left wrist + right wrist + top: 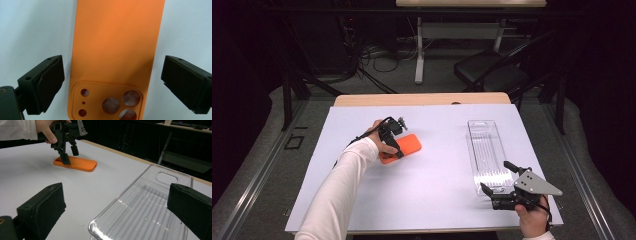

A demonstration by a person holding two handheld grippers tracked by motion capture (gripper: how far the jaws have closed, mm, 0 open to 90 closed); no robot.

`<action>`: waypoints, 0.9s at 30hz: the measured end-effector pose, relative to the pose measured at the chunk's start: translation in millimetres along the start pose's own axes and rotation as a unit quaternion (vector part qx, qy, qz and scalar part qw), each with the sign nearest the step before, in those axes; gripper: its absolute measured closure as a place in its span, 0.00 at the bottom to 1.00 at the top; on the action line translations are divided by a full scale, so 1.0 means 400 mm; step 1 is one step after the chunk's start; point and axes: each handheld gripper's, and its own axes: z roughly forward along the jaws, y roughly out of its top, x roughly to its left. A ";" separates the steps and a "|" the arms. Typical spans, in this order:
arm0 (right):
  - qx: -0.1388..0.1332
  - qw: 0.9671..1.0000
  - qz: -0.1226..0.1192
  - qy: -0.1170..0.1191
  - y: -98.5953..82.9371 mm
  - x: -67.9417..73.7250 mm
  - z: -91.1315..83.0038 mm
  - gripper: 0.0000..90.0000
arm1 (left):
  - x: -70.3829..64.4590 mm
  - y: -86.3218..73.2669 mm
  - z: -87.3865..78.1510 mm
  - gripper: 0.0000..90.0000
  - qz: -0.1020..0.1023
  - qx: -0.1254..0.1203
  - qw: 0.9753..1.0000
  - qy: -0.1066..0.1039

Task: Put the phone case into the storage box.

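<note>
- Left tool (pixel 396 145): held over an orange phone case (pixel 404 148); its jaws are spread wide and seen on either side of the case's camera end, with a narrow gap to each side and no contact shown in the left gripper view.
- Orange phone case (pixel 113 50): laid flat on the white desk (pixel 437 170), back up, directly under and between the left tool's jaws; the camera cut-outs are at the end nearest that tool, and the rest of the case is stretched away from it.
- From the right gripper view, the left tool (pixel 68 153) is seen pointing down, one jaw tip set at the case's (pixel 77 163) near edge; whether it is touching cannot be told.
- Right tool (pixel 494 187): held low at the near end of a clear plastic tray (pixel 486 150); jaws are opened wide and nothing is held between them.
- Clear plastic tray (pixel 147 210): lain flat just ahead of the right tool, its ribbed floor running away from the jaws; well apart from the left tool.
</note>
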 end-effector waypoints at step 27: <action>0.003 1.000 0.001 -0.001 -0.001 0.001 0.001 0.02 | 0.004 -0.014 0.025 0.11 0.000 -0.009 1.000 0.008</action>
